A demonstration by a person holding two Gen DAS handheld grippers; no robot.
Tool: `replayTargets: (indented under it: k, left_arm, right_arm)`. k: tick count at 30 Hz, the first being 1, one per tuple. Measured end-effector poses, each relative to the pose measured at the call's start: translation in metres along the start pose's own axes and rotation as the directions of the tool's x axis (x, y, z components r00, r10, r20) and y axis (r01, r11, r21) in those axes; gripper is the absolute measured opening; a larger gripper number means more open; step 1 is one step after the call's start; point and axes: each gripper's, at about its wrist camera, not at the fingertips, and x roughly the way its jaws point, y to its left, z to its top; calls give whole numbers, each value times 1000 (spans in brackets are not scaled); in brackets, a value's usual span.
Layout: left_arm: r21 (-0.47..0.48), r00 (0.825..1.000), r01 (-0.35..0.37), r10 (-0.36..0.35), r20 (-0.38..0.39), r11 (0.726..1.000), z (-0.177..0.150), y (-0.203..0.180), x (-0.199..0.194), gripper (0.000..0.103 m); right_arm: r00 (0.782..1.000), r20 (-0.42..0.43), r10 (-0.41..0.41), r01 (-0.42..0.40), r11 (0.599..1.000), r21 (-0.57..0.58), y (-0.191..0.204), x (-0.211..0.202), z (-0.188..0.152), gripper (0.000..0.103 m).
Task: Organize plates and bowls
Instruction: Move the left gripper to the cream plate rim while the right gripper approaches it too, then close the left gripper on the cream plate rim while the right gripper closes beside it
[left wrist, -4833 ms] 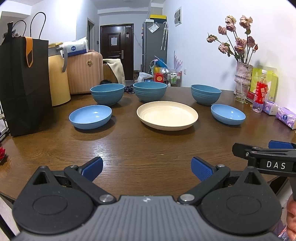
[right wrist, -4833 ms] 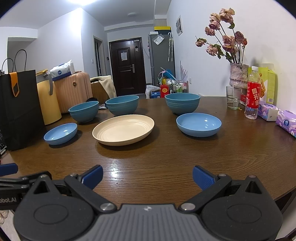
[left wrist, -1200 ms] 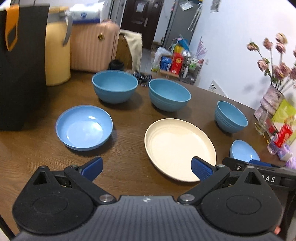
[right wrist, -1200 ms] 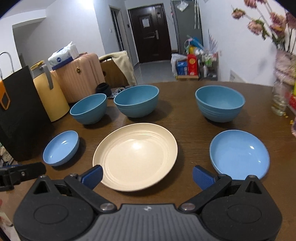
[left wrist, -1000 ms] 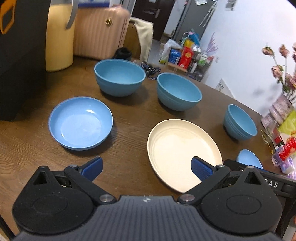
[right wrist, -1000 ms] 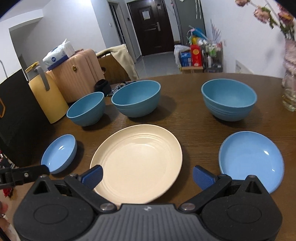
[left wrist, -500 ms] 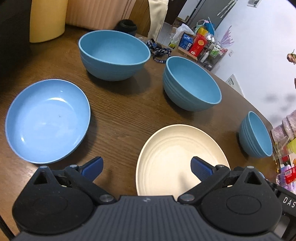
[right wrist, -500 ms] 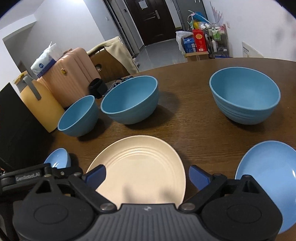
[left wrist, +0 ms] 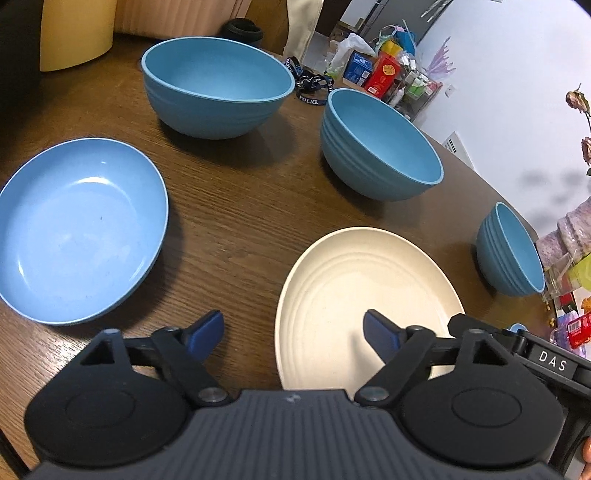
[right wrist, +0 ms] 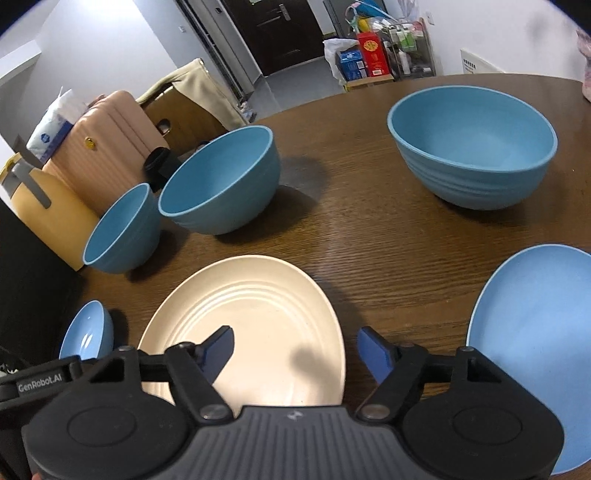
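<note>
A cream plate [left wrist: 369,291] [right wrist: 251,317] lies on the brown wooden table [left wrist: 236,229]. My left gripper [left wrist: 293,330] straddles its left rim, right finger over the plate and left finger over the wood. My right gripper [right wrist: 297,349] straddles the right rim the same way. Both sets of jaws are closing and the pads do not touch the rim. Behind stand three blue bowls [left wrist: 218,85] [left wrist: 380,147] [left wrist: 509,251]. A shallow blue plate [left wrist: 77,229] lies left of the cream plate, another blue plate [right wrist: 535,350] to its right.
A black bag [right wrist: 22,295], a yellow container [left wrist: 74,33] and a pink suitcase [right wrist: 110,140] stand at the table's left side. A vase [left wrist: 565,236] and small packets sit at the right edge. A lanyard [left wrist: 310,88] lies behind the bowls.
Both grippers have come forward and down onto the cream plate from either side. Their jaws have narrowed around its rims.
</note>
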Motion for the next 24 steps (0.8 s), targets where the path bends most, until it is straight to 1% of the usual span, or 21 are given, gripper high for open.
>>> replayTargets:
  k: [1,2,4,5,7,8,9,12,13,15,20,24]
  left_arm:
    - [-3,1000,0,0,-5,1000,0,0,1,75]
    - [-5,1000,2,-2,-11,1000,0,1,3,73]
    - [-9,1000,6,-7,-26,1000,0,2,7,64]
    - [-8,999,11,-11,-32,1000,0,2,9,61]
    - [-8,999,16,-16,-42,1000,0,2,12,54]
    - [-7,999,17,-17,-38,1000,0,1,13,52]
    - [-4,999,17,-17,-37,1000,0,2,13,49]
    - [-6,999,29,-29,-44,1000,0,3,14,39]
    - [-9,998,33,-34,-47,999,0,4,15,34]
    - [-17,998,41,-42,-50,999,0,4,16,29]
    - [-41,998,38,-40,-42,998,1,10,17,21]
    - [-50,998,42,-44,-37,998,1,15,17,18]
  right_arm:
    - [1000,1,-2,2,1000,5,-1,0,0,70]
    - [1000,0,-4,4,1000,9,-2,1,-1,69]
    - [1000,-3,-6,6,1000,15,-5,2,-1,61]
    - [1000,-8,-8,8,1000,18,-5,3,-1,55]
    - [1000,-14,-6,7,1000,28,-8,4,-2,52]
    - [1000,-17,-6,7,1000,30,-9,5,-2,49]
    - [1000,-19,-6,7,1000,31,-9,5,-2,44]
    - [1000,-26,1,0,999,38,-10,7,-3,34]
    - [1000,-26,-2,3,999,39,-10,7,-3,33]
    - [1000,-23,-7,8,999,40,-11,7,-4,29]
    - [1000,-17,-16,17,998,58,-15,7,-5,17]
    - [1000,-9,-9,10,997,79,-19,6,-6,13]
